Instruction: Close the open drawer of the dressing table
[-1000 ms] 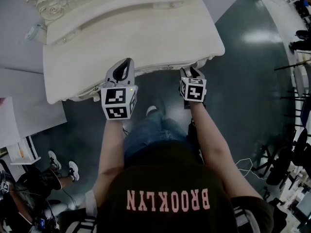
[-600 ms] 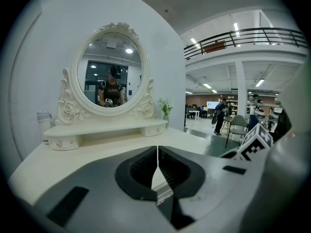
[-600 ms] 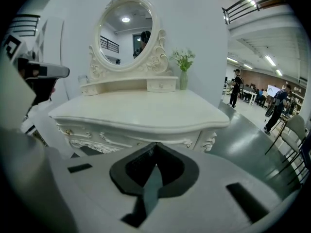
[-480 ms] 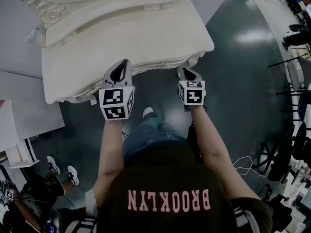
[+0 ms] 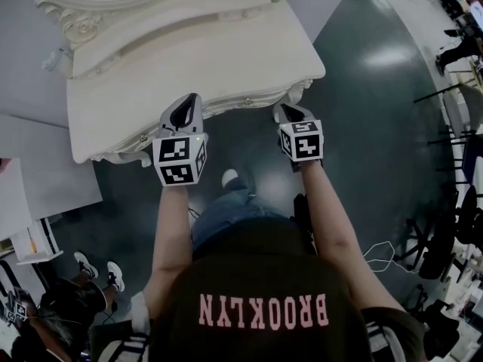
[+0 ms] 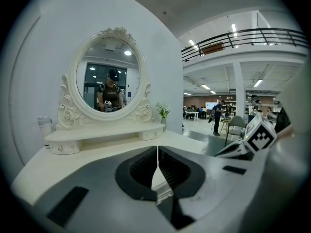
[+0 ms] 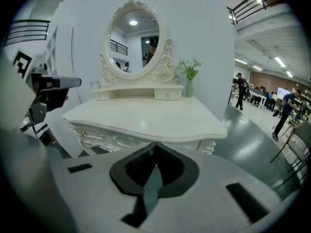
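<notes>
The dressing table (image 5: pixel 196 59) is white, with curly carving. It stands straight in front of the person. Its front (image 7: pixel 97 137) shows small gold knobs, and the front looks flat all the way along. No drawer can be seen sticking out of it. So the drawer seems to be pushed in already, under the counter, though its edges are too small to make out.

The left tool (image 5: pixel 192 100) is at the front edge of the dressing table, near the middle. Its two jaws are pressed together and nothing is between them. It looks out over the counter, so it is a bit higher than the top. It is not clear whether it touches the edge.

The right tool (image 5: pixel 288 110) is just in front of the dressing table, near the right front corner. Its jaws are pressed together too, and it holds nothing.

At the back of the dressing table stands an oval mirror (image 7: pixel 132 38) with a low shelf (image 7: pixel 138 92) under it. A small vase with a plant (image 7: pixel 189 84) is at the back right corner. A dark shiny floor (image 5: pixel 377 127) lies to the right of the dressing table.

The closing job looks done, or very nearly. The next move would be to check that the front is even. If a gap is left, one gentle, straight push with the tip of a tool should do.
</notes>
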Available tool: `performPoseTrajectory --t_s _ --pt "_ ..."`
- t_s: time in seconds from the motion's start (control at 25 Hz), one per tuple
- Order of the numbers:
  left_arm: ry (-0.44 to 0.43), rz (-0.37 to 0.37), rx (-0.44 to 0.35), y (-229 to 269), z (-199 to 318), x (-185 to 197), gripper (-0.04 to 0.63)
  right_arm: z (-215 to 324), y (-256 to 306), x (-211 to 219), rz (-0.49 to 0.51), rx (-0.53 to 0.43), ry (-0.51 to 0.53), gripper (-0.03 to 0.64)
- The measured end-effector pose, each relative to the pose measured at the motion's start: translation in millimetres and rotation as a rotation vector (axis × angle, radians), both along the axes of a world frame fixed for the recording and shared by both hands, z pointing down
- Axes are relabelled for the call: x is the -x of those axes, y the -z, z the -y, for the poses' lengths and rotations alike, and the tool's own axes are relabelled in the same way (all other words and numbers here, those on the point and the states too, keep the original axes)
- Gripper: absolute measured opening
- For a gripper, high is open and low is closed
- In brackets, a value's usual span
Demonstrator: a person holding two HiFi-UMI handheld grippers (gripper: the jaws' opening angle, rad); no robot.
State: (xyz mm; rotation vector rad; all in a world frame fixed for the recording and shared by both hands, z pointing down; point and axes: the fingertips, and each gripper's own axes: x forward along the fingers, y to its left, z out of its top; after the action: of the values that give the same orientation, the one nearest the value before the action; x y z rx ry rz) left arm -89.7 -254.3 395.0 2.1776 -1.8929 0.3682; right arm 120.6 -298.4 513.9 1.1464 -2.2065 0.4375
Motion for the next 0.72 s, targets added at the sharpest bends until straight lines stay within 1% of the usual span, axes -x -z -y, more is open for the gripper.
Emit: performPoseTrajectory --t_s 0.48,0.72 --pt "-0.003 0.008 -0.049 24 -5 -6 0.009 -9 70 4 0.023 -0.122 0.037 -0.003" --pt "-0.010 0.013 -0.074 36 -7 -12 0.009 -19 100 5 0.067 -0.171 0.047 -0.003"
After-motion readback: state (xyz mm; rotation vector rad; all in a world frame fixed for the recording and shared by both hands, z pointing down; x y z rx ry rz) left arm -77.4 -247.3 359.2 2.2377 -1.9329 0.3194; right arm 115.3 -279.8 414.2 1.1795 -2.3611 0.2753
